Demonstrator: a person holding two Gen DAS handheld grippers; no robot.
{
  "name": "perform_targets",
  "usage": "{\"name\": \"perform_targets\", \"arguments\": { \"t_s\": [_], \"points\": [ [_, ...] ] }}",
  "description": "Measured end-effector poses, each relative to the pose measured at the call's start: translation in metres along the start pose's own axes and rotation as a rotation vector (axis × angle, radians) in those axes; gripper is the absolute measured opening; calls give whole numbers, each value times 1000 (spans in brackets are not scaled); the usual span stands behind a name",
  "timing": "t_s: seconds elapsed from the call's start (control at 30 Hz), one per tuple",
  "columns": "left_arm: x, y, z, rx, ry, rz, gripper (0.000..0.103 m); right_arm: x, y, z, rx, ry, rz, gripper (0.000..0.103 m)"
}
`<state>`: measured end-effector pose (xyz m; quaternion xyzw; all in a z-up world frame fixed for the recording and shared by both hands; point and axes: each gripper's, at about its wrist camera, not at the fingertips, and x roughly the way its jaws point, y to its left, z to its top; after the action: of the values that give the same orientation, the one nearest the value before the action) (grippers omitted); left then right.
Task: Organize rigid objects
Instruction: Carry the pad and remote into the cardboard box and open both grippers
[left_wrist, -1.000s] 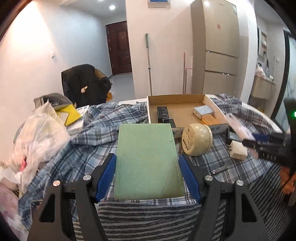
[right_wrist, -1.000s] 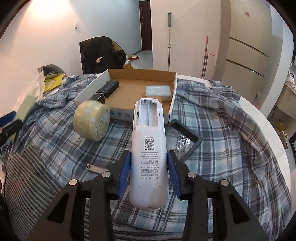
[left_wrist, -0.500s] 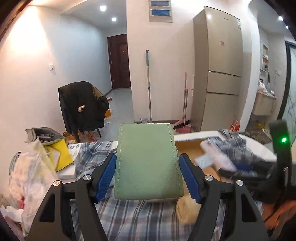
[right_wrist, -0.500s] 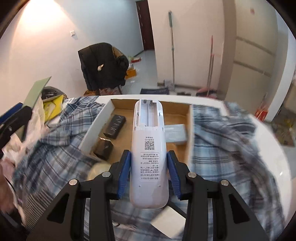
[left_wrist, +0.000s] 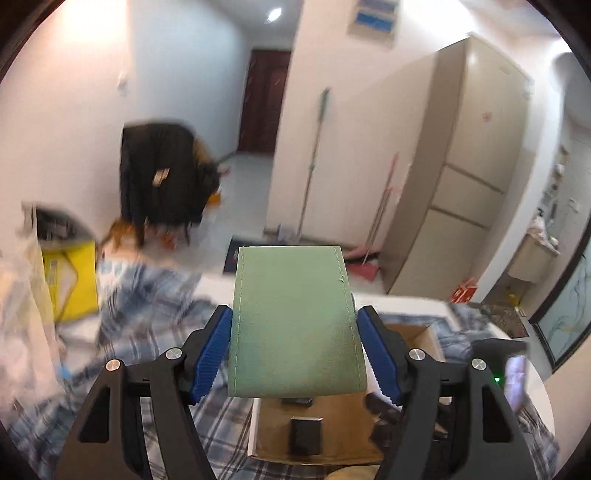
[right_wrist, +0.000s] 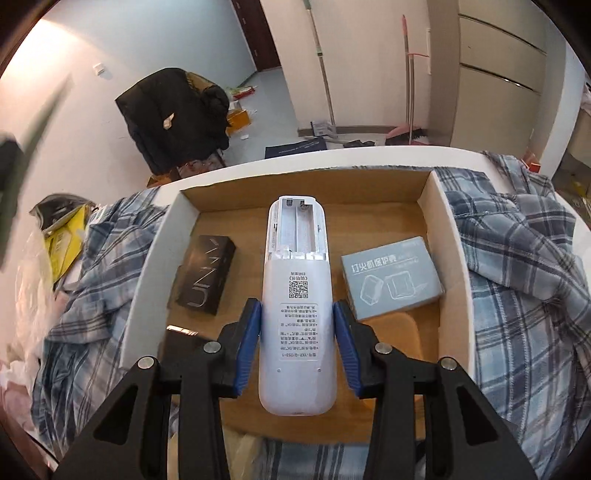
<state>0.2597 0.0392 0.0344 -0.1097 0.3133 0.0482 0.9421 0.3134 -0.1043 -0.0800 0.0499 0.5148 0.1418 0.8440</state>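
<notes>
Left wrist view: the left gripper (left_wrist: 295, 345) holds a green stitched pouch (left_wrist: 295, 321) at centre frame, jaws clamped on its two long edges. The pouch hangs above the near left corner of an open cardboard box (left_wrist: 424, 338) at lower right, where a small black box (left_wrist: 306, 430) lies on the brown floor. Blue plaid cloth (left_wrist: 147, 314) covers the tabletop at lower left, blurred. Behind stand a black coat on a chair (left_wrist: 159, 177), a mop (left_wrist: 314, 162) against the wall and a beige refrigerator (left_wrist: 469, 166) at right.

Right wrist view: the right gripper (right_wrist: 297, 336) grips a white remote control (right_wrist: 295, 306) by its sides, battery bay open and uppermost, above the middle of the cardboard box (right_wrist: 147, 280). Bare cardboard shows on both sides of the remote. A long black box (right_wrist: 207, 275) lies left of it, a grey packet (right_wrist: 391, 282) right of it; both lie apart from the box walls. Plaid cloth (right_wrist: 517, 258) drapes the white tabletop (right_wrist: 332, 157) outside the box; the far tabletop edge curves across mid-frame.
</notes>
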Motion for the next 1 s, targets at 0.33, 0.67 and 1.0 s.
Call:
{"name": "perform_targets", "arguments": {
  "t_s": [0.33, 0.67, 1.0],
  "points": [
    [36, -5, -17, 17, 113, -45, 72, 7, -10, -2, -4, -4, -3, 44],
    [40, -35, -30, 108, 131, -87, 72, -72, -56, 20, 56, -205, -213, 61],
    [83, -66, -67, 195, 310, -97, 72, -70, -101, 31, 167, -165, -241, 61]
  ]
}}
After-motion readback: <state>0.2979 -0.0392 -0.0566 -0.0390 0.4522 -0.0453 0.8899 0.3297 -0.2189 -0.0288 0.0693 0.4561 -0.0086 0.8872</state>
